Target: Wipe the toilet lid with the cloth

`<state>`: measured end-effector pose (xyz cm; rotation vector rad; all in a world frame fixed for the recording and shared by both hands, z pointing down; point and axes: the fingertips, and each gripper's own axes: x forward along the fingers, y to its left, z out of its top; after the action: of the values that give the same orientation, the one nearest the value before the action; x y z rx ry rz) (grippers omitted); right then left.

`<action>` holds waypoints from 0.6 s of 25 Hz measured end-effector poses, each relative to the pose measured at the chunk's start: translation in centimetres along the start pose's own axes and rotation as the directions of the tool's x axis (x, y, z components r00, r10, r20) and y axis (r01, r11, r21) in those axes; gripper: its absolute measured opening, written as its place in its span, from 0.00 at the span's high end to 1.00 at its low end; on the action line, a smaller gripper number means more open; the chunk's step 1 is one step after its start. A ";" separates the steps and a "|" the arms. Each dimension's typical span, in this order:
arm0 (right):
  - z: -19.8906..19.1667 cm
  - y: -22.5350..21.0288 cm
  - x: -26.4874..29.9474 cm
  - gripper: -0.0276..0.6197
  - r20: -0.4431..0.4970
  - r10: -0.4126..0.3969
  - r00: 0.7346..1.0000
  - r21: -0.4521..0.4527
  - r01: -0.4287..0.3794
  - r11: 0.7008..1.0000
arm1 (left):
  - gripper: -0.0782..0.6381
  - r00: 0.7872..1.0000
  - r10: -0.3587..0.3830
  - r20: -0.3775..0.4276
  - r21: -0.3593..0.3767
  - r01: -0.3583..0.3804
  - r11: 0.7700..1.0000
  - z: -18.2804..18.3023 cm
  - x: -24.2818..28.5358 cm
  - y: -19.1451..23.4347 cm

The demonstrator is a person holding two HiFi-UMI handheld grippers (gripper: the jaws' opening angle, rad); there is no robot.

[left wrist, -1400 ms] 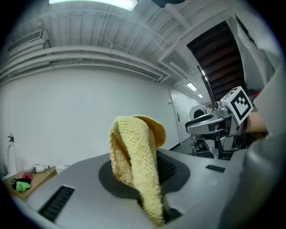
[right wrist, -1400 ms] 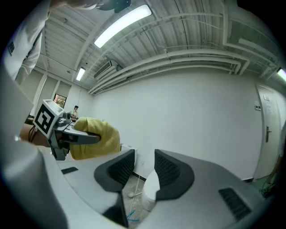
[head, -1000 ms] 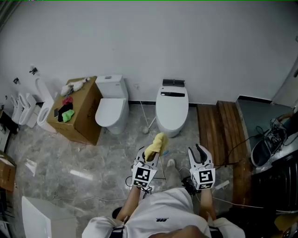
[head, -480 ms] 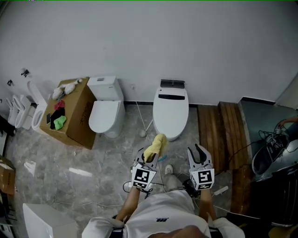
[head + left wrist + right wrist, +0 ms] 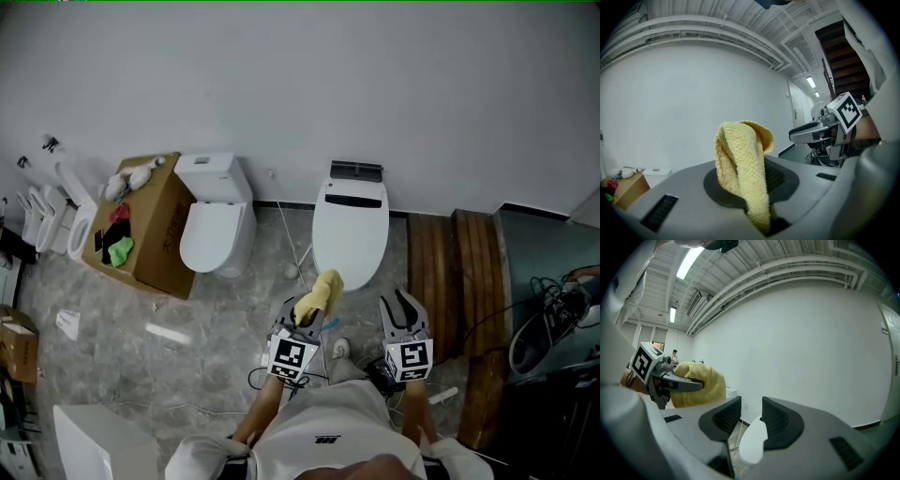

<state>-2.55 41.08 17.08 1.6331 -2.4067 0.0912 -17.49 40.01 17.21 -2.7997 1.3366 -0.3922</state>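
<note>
The cloth [image 5: 320,291], yellow and folded, is standing up out of the left gripper [image 5: 307,319]. In the left gripper view its jaws are pressing together on the lower part of the cloth [image 5: 743,173], and the upper part is rising above them.

The lid [image 5: 352,225] is lying closed on the white toilet by the wall [image 5: 281,84]. In the head view the cloth is showing just before the near end of the lid, and it is being held up in the air, not on the lid.

The right gripper [image 5: 397,309] is hanging beside the left one. Its jaws are standing a little apart with nothing between them – through the gap only the lid [image 5: 752,444] is showing, far below.

The floor [image 5: 187,300] is of grey marbled tiles. A second toilet [image 5: 214,234] is standing left of the first, with an open box [image 5: 155,234] of rags touching its side. Wooden boards [image 5: 450,272] are lying on the right.

The lowest end of the cloth is hiding inside the jaws. The dark corner on the right, with cables, is hard to make out, and the person is cut off at the bottom edge.
</note>
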 end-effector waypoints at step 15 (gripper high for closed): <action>1.2 -7.6 8.9 0.72 -0.025 0.079 0.997 -0.017 -0.080 0.997 | 0.78 0.999 0.031 -0.018 -0.003 -0.031 1.000 3.0 11.0 3.0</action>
<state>1.11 29.89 17.29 1.5199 -2.4476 0.1019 -12.46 29.38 16.30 -2.7806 1.3839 -0.4164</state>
